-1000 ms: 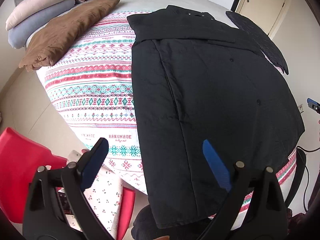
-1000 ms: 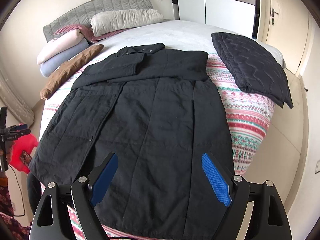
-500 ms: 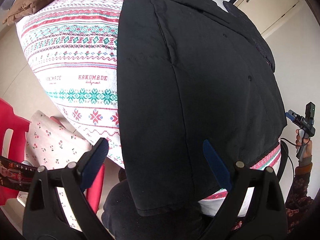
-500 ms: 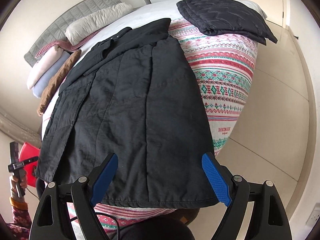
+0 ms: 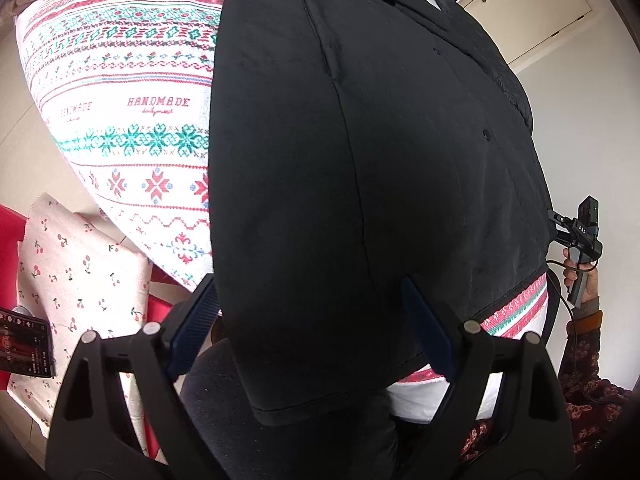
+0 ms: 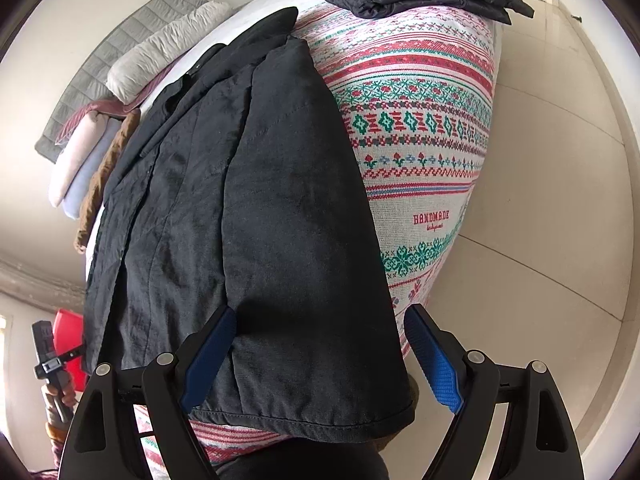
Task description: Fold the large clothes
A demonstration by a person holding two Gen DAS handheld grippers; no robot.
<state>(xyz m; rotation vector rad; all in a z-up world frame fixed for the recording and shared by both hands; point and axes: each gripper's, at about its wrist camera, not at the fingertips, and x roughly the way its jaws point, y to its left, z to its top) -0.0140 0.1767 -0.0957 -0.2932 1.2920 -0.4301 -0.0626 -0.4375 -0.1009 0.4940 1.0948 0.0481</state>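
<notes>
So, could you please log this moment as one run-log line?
stage: reaching for hem | left gripper: closing, astride black coat corner, no grip | right gripper: open over other hem corner | coat: flat on bed

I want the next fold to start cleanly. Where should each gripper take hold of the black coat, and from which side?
Probably at the two bottom hem corners. The black coat lies flat on the bed with its hem draped over the near edge, so both corners hang free and can be pinched from below. The right gripper is open around its corner; the left gripper, jaws closing, straddles the other.
</notes>
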